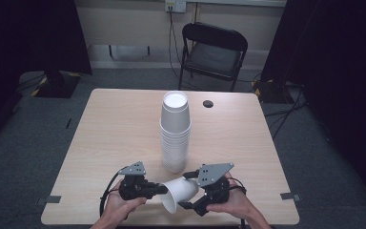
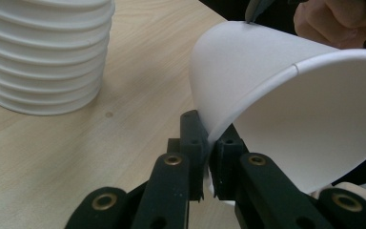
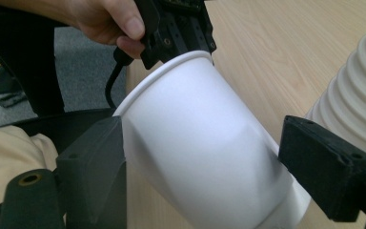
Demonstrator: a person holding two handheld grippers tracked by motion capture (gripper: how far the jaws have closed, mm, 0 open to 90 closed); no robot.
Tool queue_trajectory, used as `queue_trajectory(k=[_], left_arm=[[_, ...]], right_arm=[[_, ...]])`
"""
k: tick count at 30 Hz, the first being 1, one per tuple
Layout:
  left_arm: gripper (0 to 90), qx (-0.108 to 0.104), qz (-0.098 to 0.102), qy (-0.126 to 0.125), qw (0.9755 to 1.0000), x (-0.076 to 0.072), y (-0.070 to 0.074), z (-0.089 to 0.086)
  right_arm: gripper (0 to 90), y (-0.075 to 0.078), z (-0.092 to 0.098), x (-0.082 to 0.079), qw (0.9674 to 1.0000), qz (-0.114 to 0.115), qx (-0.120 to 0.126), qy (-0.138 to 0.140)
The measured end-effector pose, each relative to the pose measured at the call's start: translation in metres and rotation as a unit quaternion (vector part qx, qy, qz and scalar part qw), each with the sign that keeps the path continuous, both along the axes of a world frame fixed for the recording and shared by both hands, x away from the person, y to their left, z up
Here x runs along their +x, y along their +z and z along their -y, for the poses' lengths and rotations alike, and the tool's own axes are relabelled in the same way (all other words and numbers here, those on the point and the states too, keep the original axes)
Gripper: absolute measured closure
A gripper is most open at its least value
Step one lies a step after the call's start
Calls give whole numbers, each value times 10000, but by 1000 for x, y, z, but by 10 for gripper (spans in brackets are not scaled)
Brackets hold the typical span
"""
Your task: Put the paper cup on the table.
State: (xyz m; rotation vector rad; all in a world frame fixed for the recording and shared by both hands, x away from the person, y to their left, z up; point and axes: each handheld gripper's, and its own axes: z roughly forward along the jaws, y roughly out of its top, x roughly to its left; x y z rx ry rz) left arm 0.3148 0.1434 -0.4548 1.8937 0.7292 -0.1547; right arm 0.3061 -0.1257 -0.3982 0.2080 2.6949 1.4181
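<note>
- Near the table's (image 1: pixel 100 143) front edge, a single white cup (image 1: pixel 178 194) is lying on its side in the air between the two grippers, its mouth facing front-left, just in front of the stack (image 1: pixel 175 131).
- It is looking plain, smooth and tapered, with a rolled lip and a thin seam down the wall.
- Left gripper (image 1: pixel 159 189) is pinching the cup's rim (image 2: pixel 208 143), jaws clenched tight, one inside the wall and one outside.
- Right gripper (image 1: pixel 187 190) is straddling the cup's body (image 3: pixel 195 157); one jaw is sitting against the wall, the other is standing just off it near the base, so whether it is squeezing is hard to make out.
- Hands (image 1: pixel 124 206) are entering from the bottom, forearms cut off by the frame.
- Cup's base is running out of the right gripper view's lower edge, and part of its mouth is cut off in the left gripper view.
- Light wood tabletop is carrying a small dark hole (image 1: pixel 208 103) behind the stack.
- Beyond it, a black folding chair (image 1: pixel 213 55) is standing on grey carpet, cables are trailing from a wall socket (image 1: pixel 175 5), and black curtains are hanging at both sides.
</note>
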Motion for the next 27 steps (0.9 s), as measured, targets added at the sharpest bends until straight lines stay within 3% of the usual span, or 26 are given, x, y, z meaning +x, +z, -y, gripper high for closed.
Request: queue_trajectory(k=[4, 10, 16, 24, 27], left_arm=[[865, -324, -109, 52, 9994, 2, 2, -5], [865, -491, -184, 107, 9986, 3, 2, -8], [864, -699, -334, 131, 9969, 4, 2, -10], [863, -766, -471, 246, 9956, 5, 0, -11], [859, -764, -469, 242, 9957, 6, 0, -12]], right_arm=[[142, -4, -3, -1, 9997, 32, -252, 67], [129, -13, -10, -4, 9982, 199, -564, 62], [117, -16, -15, -7, 9964, 460, -716, -19], [133, -22, -23, -11, 9913, 807, -1022, -201], [154, -22, -28, -12, 9868, 962, -1272, -275]])
